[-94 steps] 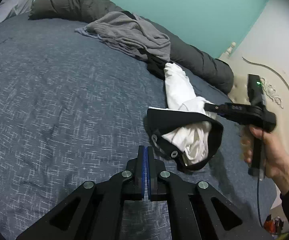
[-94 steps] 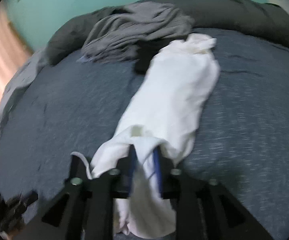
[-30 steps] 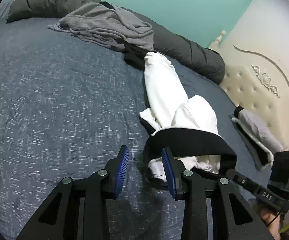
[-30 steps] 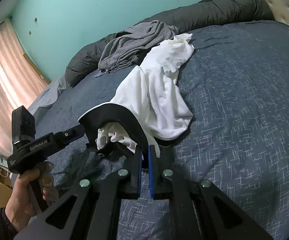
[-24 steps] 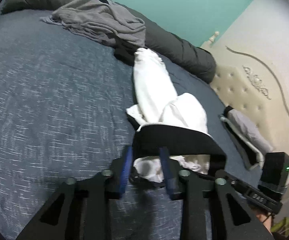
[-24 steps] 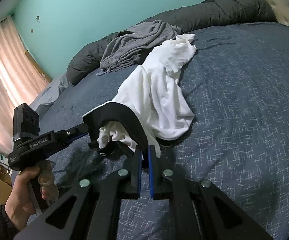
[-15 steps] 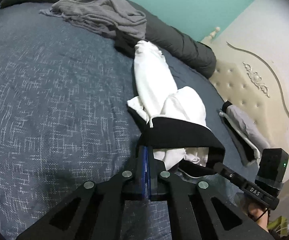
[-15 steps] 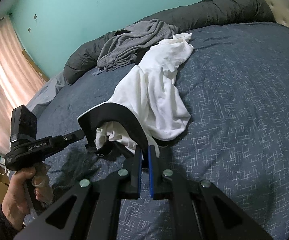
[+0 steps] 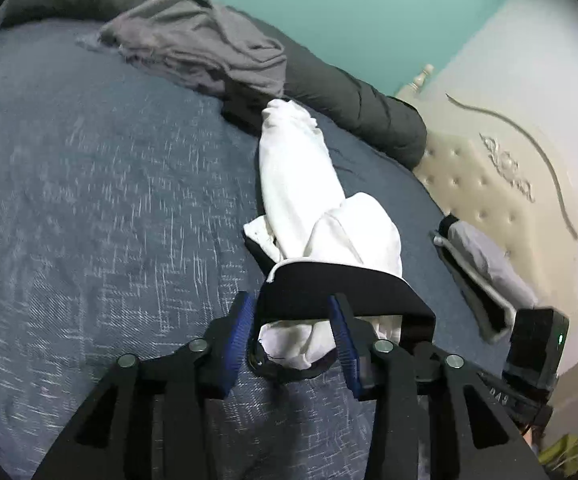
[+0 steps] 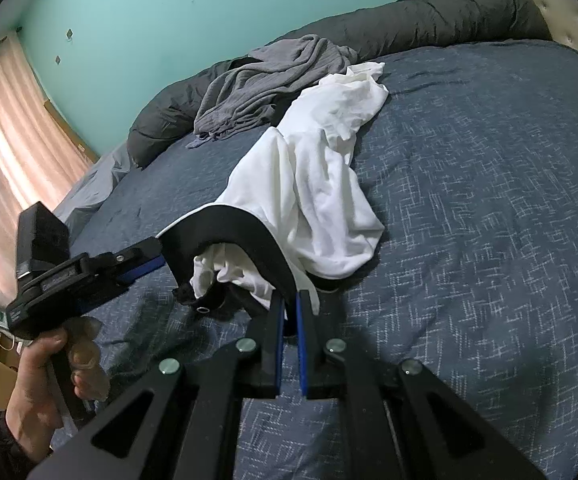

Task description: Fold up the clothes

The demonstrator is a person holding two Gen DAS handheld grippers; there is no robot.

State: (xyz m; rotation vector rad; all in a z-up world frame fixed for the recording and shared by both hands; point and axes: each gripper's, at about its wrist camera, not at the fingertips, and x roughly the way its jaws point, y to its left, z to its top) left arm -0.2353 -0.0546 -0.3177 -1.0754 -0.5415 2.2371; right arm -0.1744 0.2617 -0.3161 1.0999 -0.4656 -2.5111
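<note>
Step in hand, as I read it: getting both ends of the black waistband (image 9: 345,284) pinched so the white garment (image 9: 301,168) can be lifted and spread flat on the blue bedspread (image 9: 89,200).

Left wrist view, left to right: bedspread fills 9 o'clock. Left gripper (image 9: 293,334) at 6 o'clock, jaws spread, blue pads either side of the band's left end and the white bunch under it, not clamping. Its jaws have just been opening, cloth between them but no bite that I can see. Garment runs from centre up toward 12 o'clock, far end touching the grey clothes pile (image 9: 197,52). Right tool body at 4 o'clock, a folded grey item (image 9: 485,264) at 3 o'clock by the headboard.

Right wrist view: hand (image 10: 45,384) on the left tool at 8 o'clock. Band arches at centre. Right gripper (image 10: 288,308) at 6 o'clock, pressed together, pinching the band's right end.

To do it well: close the left on the black band only, not the white wad below. Keep the right pinch firm. Then pull the two ends apart level so the waist goes taut before laying down. Risk: grabbing both layers or the bedspread.

Versus half a second earlier: left pads were pressed together near the band's left end, now spread around it. Right gripper's pinch looks the same, garment in the same spot.
</note>
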